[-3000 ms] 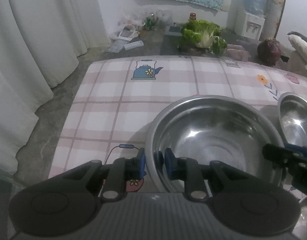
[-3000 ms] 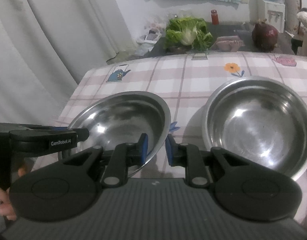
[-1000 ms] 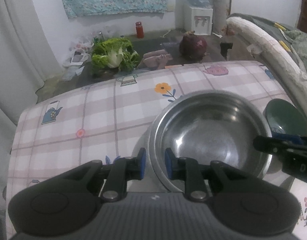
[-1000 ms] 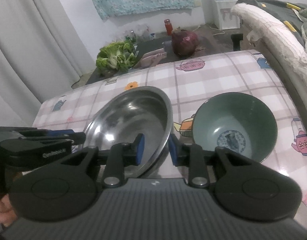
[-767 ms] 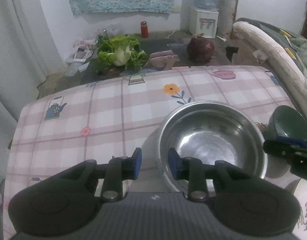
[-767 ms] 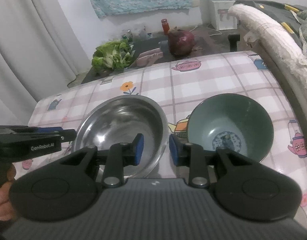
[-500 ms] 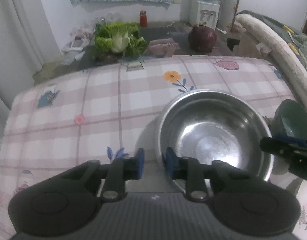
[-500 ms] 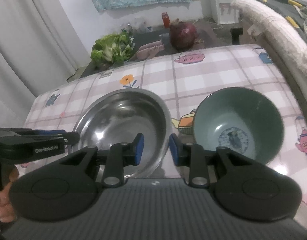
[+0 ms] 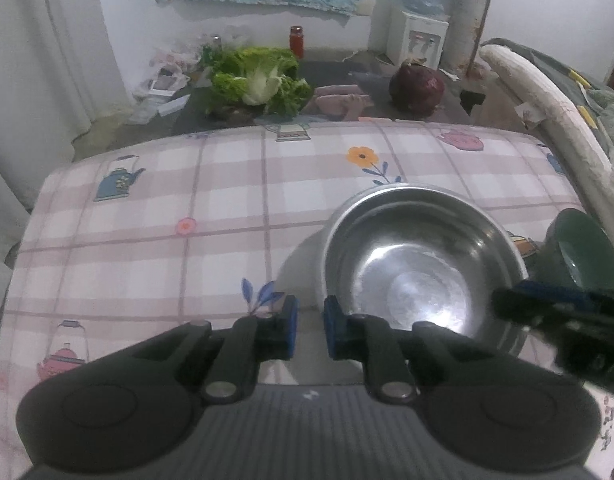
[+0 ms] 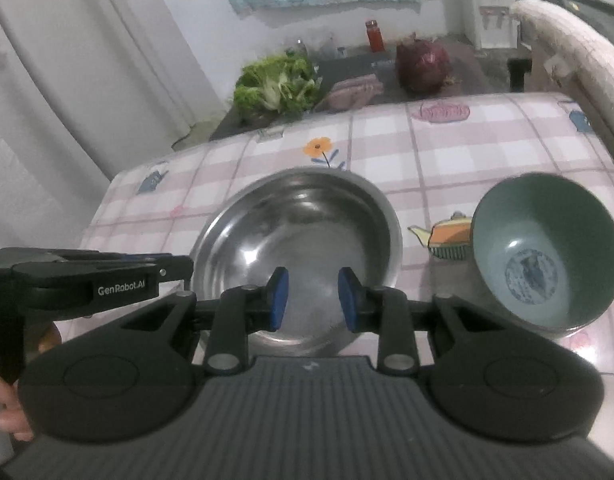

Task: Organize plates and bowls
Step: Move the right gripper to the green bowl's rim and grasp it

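Note:
Two steel bowls sit nested (image 9: 423,264) on the checked tablecloth (image 9: 167,240); the right wrist view shows the stack (image 10: 299,240) too. A green bowl (image 10: 547,252) stands upright just right of the stack, cut off by the right gripper in the left wrist view (image 9: 583,248). My left gripper (image 9: 309,330) is shut, with only cloth showing in the narrow slit between its pads, just left of the stack's rim. My right gripper (image 10: 313,300) is open above the near inside of the steel bowl, gripping nothing. Each gripper shows in the other's view: the left gripper (image 10: 187,270) and the right gripper (image 9: 503,304).
Beyond the table's far edge lie a green cabbage (image 9: 263,80), a red cabbage (image 9: 417,86), a red bottle (image 9: 297,40) and a water dispenser (image 9: 417,36). White curtains (image 10: 87,80) hang on the left. A padded rail (image 9: 547,104) runs along the right. A hand (image 10: 11,400) holds the left gripper.
The steel bowl held by both grippers was carried right and set into the second steel bowl. Both grippers let go; the left drew off the rim, and the right now hangs over the bowl.

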Action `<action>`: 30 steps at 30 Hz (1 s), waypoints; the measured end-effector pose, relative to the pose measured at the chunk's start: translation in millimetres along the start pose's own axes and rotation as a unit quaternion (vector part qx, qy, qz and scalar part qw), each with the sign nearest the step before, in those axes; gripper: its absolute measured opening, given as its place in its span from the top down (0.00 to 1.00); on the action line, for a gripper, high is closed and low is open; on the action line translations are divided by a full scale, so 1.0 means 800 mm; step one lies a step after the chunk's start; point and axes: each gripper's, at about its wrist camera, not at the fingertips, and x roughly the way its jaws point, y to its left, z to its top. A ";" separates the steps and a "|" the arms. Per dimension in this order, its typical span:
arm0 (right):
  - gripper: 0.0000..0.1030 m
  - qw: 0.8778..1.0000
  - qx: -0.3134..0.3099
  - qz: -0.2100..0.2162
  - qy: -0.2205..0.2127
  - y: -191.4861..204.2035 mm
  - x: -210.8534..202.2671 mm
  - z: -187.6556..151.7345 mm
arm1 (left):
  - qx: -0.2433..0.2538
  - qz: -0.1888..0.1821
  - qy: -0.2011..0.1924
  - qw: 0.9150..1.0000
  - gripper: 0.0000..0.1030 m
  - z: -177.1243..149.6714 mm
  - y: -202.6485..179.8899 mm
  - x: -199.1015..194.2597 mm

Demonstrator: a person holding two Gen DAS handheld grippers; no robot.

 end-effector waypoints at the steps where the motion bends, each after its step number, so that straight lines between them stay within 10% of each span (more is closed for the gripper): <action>1: 0.74 1.000 -0.001 -0.008 -0.007 -0.001 -0.003 0.001 | -0.002 0.002 0.000 1.000 0.84 0.000 0.002 0.000; 16: 0.68 0.997 0.077 -0.007 0.029 -0.049 0.026 0.000 | -0.007 0.006 0.010 1.000 0.77 0.001 -0.010 0.011; 30: 0.68 0.997 0.025 0.037 0.057 0.000 0.022 -0.016 | -0.011 0.025 0.006 1.000 0.79 -0.009 0.009 -0.009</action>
